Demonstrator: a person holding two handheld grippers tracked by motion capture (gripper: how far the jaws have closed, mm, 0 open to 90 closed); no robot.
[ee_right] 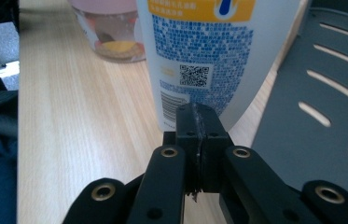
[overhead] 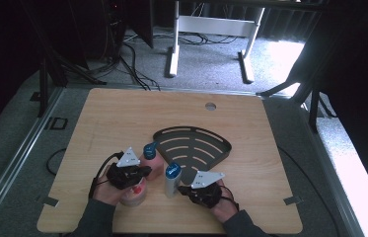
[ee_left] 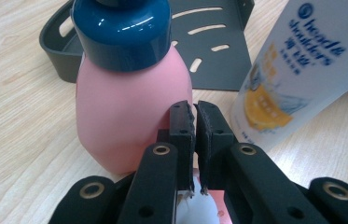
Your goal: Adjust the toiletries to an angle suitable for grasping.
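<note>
Both grippers are closed on nothing: the left gripper (ee_left: 195, 112) by the pink bottle (ee_left: 132, 107), the right gripper (ee_right: 200, 116) behind the shampoo bottle (ee_right: 209, 51). The jaws should be opened wide before the shampoo bottle is squarely gripped, probably for the shower caddy (overhead: 194, 148).

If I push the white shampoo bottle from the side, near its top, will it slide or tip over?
The shampoo bottle stands upright, tall on a narrow base, so a high push would probably tip it. Its glossy plastic may slip between the pads. It leans toward the pink bottle, so it could knock that.

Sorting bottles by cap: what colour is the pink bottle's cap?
Dark blue cap on the pink bottle, clearest in the left gripper view.
</note>
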